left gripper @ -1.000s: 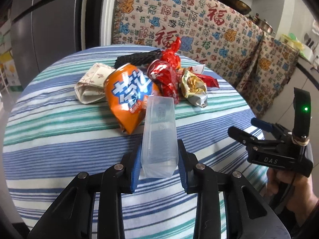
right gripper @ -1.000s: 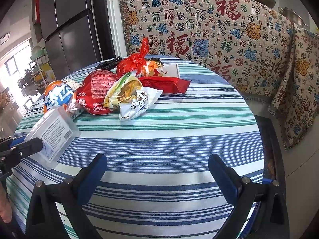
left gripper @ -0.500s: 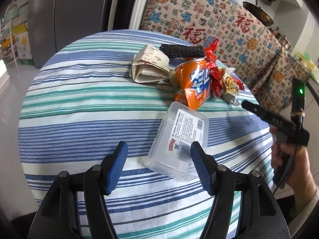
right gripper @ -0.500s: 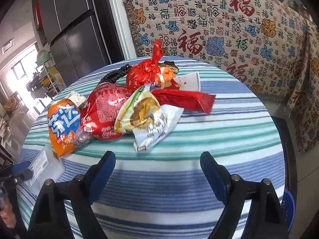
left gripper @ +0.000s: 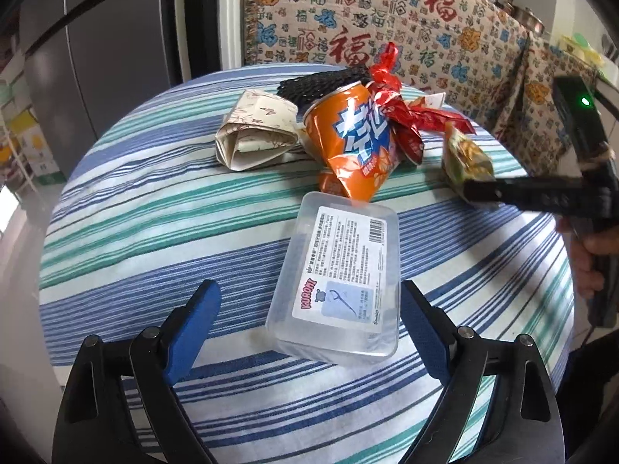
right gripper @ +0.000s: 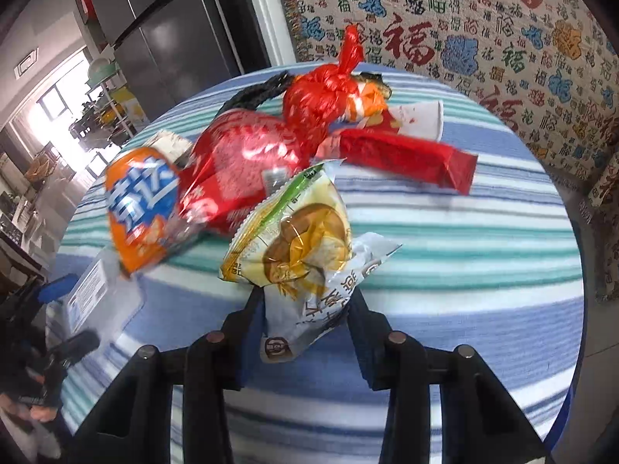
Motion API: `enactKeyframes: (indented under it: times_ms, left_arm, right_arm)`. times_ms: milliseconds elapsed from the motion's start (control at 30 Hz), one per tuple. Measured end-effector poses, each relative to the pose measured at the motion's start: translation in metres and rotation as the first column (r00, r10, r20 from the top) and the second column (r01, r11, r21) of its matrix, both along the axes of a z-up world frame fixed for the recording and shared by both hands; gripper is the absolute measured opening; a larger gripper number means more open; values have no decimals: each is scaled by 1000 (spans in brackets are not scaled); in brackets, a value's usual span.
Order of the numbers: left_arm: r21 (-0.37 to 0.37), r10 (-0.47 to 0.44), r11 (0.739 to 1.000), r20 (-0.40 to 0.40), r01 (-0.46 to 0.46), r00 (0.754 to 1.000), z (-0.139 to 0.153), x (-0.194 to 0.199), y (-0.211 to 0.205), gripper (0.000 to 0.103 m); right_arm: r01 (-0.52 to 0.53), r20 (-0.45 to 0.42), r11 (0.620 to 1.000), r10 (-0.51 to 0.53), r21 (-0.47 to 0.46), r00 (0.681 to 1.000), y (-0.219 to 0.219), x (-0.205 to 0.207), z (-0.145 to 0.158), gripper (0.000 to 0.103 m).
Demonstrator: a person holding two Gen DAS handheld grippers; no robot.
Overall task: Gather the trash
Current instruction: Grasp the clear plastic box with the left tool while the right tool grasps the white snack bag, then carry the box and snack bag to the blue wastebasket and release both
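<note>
The left gripper (left gripper: 305, 324) has just been opening, and the clear plastic box (left gripper: 342, 282) it held a second ago now lies flat on the striped tablecloth (left gripper: 154, 232), label up. The blue pads stand well apart on either side of the box's near end and touch nothing, so this hand has let go. The box sits at the near edge of the heap, just in front of the crushed orange can (left gripper: 354, 143).

The right gripper (right gripper: 305, 317) has just been closing, and the near corner of the yellow-and-white snack wrapper (right gripper: 301, 255) sits between its jaws. The film is bunched there, and the pads look pressed against it, so I take it as gripped, though only by that corner.

The rest of the trash is piled toward the far side of the table: the red cola packet (right gripper: 240, 170), the knotted red bag (right gripper: 321, 96), the long red wrapper (right gripper: 406, 158) on the right, the folded paper (left gripper: 255, 131) on the left and a black mesh piece (left gripper: 325, 81) behind.

As I read it, the box has joined the pile and the wrapper is the next piece to be pulled in. Thin film held by a corner may slip.
</note>
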State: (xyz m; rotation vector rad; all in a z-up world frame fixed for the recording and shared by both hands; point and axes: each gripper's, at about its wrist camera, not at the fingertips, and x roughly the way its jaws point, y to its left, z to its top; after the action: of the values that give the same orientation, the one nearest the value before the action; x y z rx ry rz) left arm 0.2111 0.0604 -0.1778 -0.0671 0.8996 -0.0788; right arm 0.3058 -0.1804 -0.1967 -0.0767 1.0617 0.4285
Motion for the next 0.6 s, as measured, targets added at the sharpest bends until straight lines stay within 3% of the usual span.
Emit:
enactKeyframes:
  times_ms: [33,100,133,267,400,467,500,533,567,600]
  left_arm:
    - [-18,8,1000,-8,-8,1000,-1,3,1,92]
    - [-25,17,1000,-21,-17,1000,-5,6,1,92]
    - [-18,21,1000,-31,-21,999,-8,9,-1,92]
    - [38,19,999,-27,-18,999,-10,12,-11,88]
    - [41,18,999,-24,-17,1000,-10,11,-13,85]
    - [36,19,999,-22,-18,1000,-10,11,-12,83]
    - [37,19,999,-20,-19,1000,-9,11,-11,78]
    - [38,16,999,-17,-16,1000,-9,10,-11,71]
    - [34,10,999,-15,-10,1000,-9,9,-10,65]
    - [31,8,999,-14,-8,1000,-8,9,-10,65]
  right_arm:
    - [-14,-18,1000,14,8,1000,-2,-8,1,47]
    - [-23,1,999,23,28,1000,-9,-20,5,73]
    - [-22,29,999,21,24,999,-13,-23,7,76]
    - [-42,61,999,42,1,997,-19,-16,5,77]
    - [-65,39,996,62,68,997,-14,-15,5,77]
    - [-64,57,997,62,36,996,-7,-18,3,77]
    - [-61,60,998,59,18,996,-4,-18,1,75]
    - [-55,48,998,54,9,997,-3,-16,-3,67]
    - [-49,29,999,48,19,998,-3,-16,-7,41]
    - [-35,38,999,34,22,999,-3,-16,-7,39]
